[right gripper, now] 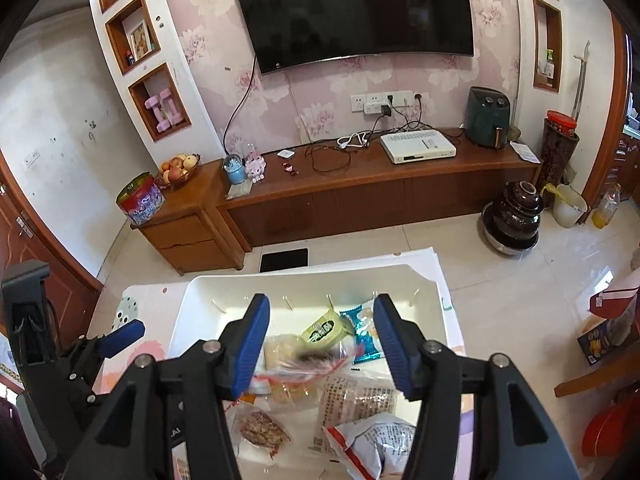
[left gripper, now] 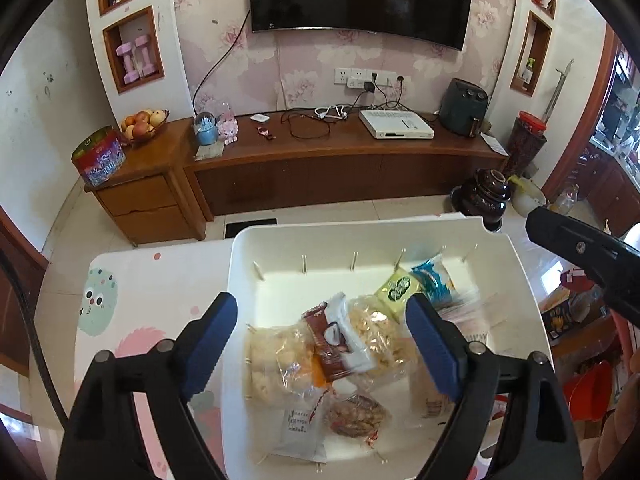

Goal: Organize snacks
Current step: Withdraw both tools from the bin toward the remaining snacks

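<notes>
A white plastic bin point(left gripper: 280, 240) sits on a table with a cartoon-print cloth point(left gripper: 140, 300). It holds several snacks: a brown-and-white packet point(left gripper: 340, 340), clear bags of pale crackers point(left gripper: 276, 360), a green packet point(left gripper: 396, 288), a blue packet point(left gripper: 434, 280) and a dark cake in clear wrap point(left gripper: 356, 416). My left gripper point(left gripper: 322, 304) hangs open above the pile with nothing between its pads. My right gripper point(right gripper: 320, 304) is open over the same bin point(right gripper: 200, 292), above the green packet point(right gripper: 324, 330) and a blurred clear bag point(right gripper: 296, 364). A red-and-white crumpled bag point(right gripper: 376, 440) lies near its right finger.
Beyond the table a low wooden TV cabinet point(left gripper: 320, 152) runs along the wall, with tiled floor between them. A dark ceramic jar point(right gripper: 516, 212) stands on the floor to the right. A red bucket point(left gripper: 588, 392) and a box are close by the table's right side.
</notes>
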Action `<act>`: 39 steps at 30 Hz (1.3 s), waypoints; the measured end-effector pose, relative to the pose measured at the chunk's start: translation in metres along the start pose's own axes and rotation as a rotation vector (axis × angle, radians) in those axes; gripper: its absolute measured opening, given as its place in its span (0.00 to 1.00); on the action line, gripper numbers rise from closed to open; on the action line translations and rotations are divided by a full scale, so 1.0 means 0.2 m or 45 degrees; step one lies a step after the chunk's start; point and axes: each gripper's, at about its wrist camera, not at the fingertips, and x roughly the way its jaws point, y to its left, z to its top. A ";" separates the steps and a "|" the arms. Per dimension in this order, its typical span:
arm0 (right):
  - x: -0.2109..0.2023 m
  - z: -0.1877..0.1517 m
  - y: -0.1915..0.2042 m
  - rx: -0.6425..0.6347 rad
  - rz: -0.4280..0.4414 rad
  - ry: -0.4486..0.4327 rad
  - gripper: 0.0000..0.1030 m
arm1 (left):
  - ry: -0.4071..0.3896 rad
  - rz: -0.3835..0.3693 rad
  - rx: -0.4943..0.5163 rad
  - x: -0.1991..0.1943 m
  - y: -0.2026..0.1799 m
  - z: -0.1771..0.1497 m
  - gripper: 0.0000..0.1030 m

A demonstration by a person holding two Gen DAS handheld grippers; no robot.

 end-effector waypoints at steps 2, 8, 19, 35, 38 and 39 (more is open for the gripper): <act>0.00 -0.01 -0.01 -0.001 0.005 0.008 0.53 | 0.005 0.013 0.006 0.00 0.01 -0.02 0.83; -0.03 -0.06 0.00 -0.019 0.011 0.037 0.53 | 0.018 0.027 0.007 -0.04 0.03 -0.07 0.83; -0.26 -0.17 0.04 -0.051 0.045 0.026 0.53 | -0.004 0.047 0.042 -0.31 0.04 -0.15 0.84; -0.80 -0.60 0.13 -0.133 0.188 -0.041 0.63 | -0.131 -0.097 0.007 -0.91 0.12 -0.53 0.90; -0.85 -0.67 0.16 -0.160 0.209 -0.040 0.63 | -0.140 -0.137 0.007 -0.95 0.13 -0.63 0.90; -0.87 -0.69 0.17 -0.174 0.209 -0.041 0.64 | -0.146 -0.147 0.009 -0.96 0.13 -0.67 0.90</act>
